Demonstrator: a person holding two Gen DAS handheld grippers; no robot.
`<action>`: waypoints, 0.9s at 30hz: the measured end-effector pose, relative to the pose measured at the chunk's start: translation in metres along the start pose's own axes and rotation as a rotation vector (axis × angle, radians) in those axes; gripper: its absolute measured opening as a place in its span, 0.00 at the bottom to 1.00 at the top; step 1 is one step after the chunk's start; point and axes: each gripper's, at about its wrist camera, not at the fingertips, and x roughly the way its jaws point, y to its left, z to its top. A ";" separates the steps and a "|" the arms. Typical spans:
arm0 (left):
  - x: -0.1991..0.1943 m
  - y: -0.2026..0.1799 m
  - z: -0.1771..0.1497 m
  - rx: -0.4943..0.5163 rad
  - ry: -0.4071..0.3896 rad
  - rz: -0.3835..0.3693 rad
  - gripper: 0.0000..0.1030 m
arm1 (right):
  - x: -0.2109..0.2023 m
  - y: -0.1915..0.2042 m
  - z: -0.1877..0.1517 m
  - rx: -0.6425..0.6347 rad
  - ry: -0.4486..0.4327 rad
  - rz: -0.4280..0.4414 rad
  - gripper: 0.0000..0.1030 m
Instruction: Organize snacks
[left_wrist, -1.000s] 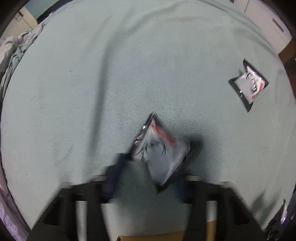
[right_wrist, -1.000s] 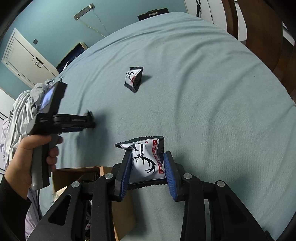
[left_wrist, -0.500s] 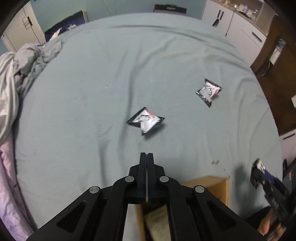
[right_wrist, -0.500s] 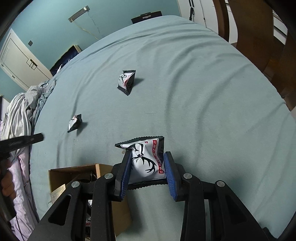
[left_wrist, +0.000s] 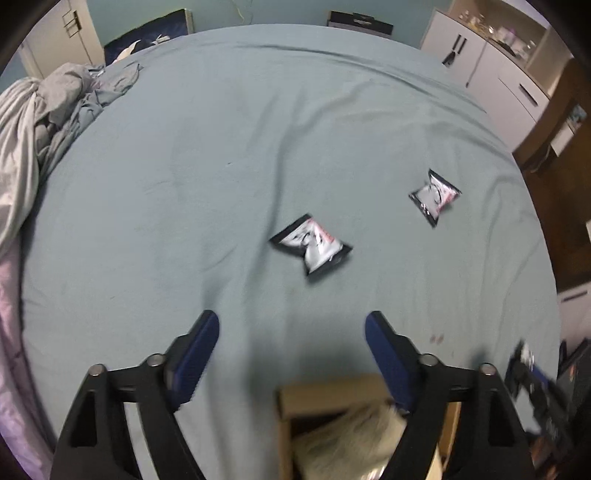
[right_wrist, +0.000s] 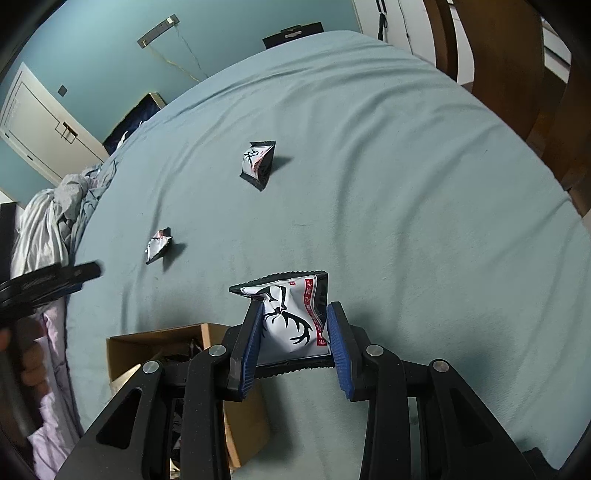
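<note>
Your right claw (right_wrist: 291, 334) grips a white foil snack packet printed with black antlers and a red strip (right_wrist: 290, 321), its blue-padded jaws pressed against the packet's two sides and holding it upright above the pale teal bed sheet (right_wrist: 406, 206). Just to the left of that claw and below it, an open brown cardboard box (right_wrist: 155, 341) sits at the near edge of the bed, with dark wrappers visible inside.

Your left claw (left_wrist: 291, 354) hangs wide open and empty over the same sheet (left_wrist: 221, 166), its blue pads well apart. Directly ahead of it, a second black-edged white snack packet (left_wrist: 311, 245) lies flat on the bed, slightly blurred. A third matching packet (left_wrist: 435, 196) lies farther off to the right, well apart from the second. The cardboard box (left_wrist: 332, 391) shows at the near edge of this view too, partly behind the claw's right finger, holding a pale crumpled bag.

From the right wrist view, the two loose packets sit on the far left part of the bed: the nearer one (right_wrist: 158, 245) crumpled, the farther one (right_wrist: 257, 162) standing on its edge. A heap of rumpled grey bedding (right_wrist: 62, 210) is piled at the far left side of the bed. The black body of your left tool (right_wrist: 44, 282) enters that view from the left edge.
</note>
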 end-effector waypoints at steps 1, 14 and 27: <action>0.010 -0.003 0.005 -0.010 0.024 -0.004 0.80 | 0.001 -0.001 0.001 0.008 0.009 0.014 0.32; 0.128 -0.006 0.065 -0.318 0.214 0.014 0.46 | 0.044 -0.017 0.016 0.056 0.107 0.079 0.32; -0.002 -0.019 0.014 -0.156 0.002 -0.020 0.30 | 0.027 -0.016 0.011 0.072 0.074 0.078 0.32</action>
